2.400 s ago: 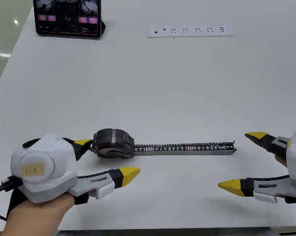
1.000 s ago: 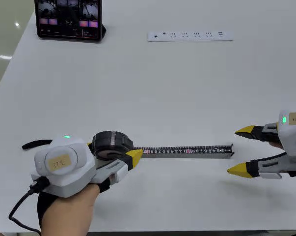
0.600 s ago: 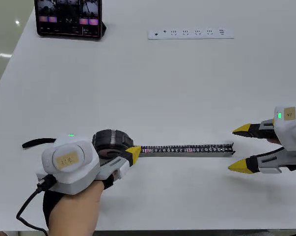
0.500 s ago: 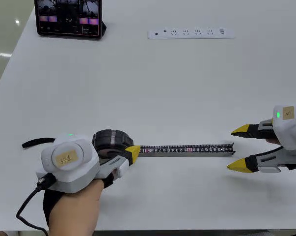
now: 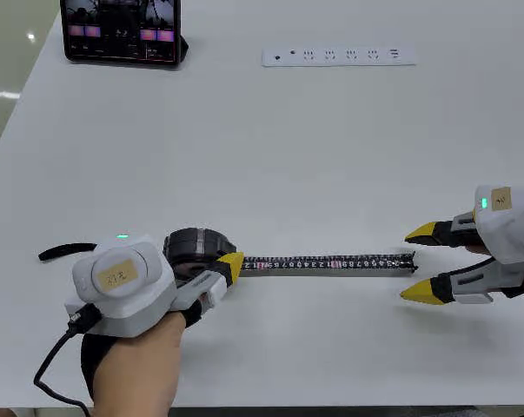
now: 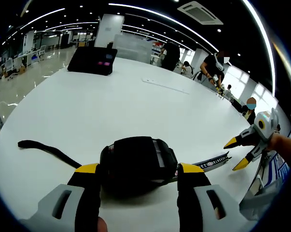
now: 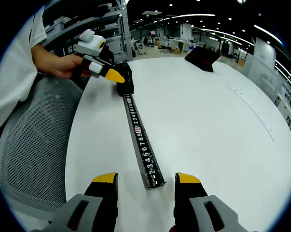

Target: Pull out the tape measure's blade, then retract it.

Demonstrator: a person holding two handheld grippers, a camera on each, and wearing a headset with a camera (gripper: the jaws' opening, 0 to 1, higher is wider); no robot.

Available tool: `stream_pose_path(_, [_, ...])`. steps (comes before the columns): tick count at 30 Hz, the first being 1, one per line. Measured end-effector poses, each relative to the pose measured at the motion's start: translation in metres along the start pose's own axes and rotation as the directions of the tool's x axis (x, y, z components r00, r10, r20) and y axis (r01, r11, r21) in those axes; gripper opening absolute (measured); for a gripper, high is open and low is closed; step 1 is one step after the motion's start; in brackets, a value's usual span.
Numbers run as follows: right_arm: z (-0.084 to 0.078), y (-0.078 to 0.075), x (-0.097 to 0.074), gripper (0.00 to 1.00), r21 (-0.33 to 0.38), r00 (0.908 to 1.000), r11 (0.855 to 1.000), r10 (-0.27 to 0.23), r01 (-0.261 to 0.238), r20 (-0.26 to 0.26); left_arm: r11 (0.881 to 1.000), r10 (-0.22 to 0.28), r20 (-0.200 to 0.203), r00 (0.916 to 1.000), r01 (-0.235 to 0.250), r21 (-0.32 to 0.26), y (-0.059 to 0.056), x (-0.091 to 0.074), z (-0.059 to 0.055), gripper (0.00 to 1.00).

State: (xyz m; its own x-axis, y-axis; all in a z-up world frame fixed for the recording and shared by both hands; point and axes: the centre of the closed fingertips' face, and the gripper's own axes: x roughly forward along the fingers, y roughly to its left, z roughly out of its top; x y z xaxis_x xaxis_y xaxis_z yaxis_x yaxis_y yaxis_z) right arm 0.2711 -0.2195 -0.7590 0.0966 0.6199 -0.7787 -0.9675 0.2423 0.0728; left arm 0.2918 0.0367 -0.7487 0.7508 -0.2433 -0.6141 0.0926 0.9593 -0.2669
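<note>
A black tape measure case (image 5: 195, 250) lies on the white table (image 5: 270, 156), its blade (image 5: 327, 261) drawn out to the right and flat on the top. My left gripper (image 5: 201, 254) is shut on the case (image 6: 138, 162), one yellow tip on each side of it. My right gripper (image 5: 418, 262) stands open at the blade's free end. In the right gripper view that blade end (image 7: 154, 181) lies between the tips of the right gripper (image 7: 147, 179), touching neither. The left gripper (image 7: 111, 72) holds the case at the blade's far end.
A black wrist strap (image 5: 66, 253) trails left from the case. A tablet (image 5: 122, 30) stands at the far left and a white power strip (image 5: 338, 56) lies at the back. A mesh chair (image 7: 34, 145) sits beside the table's near edge.
My left gripper moved in from wide open and shut on the case. My right gripper drifted left until its tips flank the blade end. The blade's length looks unchanged.
</note>
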Motion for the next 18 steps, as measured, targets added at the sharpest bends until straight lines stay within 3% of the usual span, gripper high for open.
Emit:
stream_pose_path(12, [-0.0042,0.0011,0.0022,0.39,-0.016,0.9997,1.0,0.014,-0.014,-0.018,1.0,-0.003,0.0,1.0,0.003,-0.026,0.0006,0.0017,-0.0006,0.59])
stream_pose_path(18, [-0.0081,-0.0015,0.0036,0.32,-0.049,0.9991,0.999,0.02,-0.022,-0.038,1.0,-0.005,0.001,1.0,0.005,-0.025,0.0007,0.0021,-0.0005,0.59])
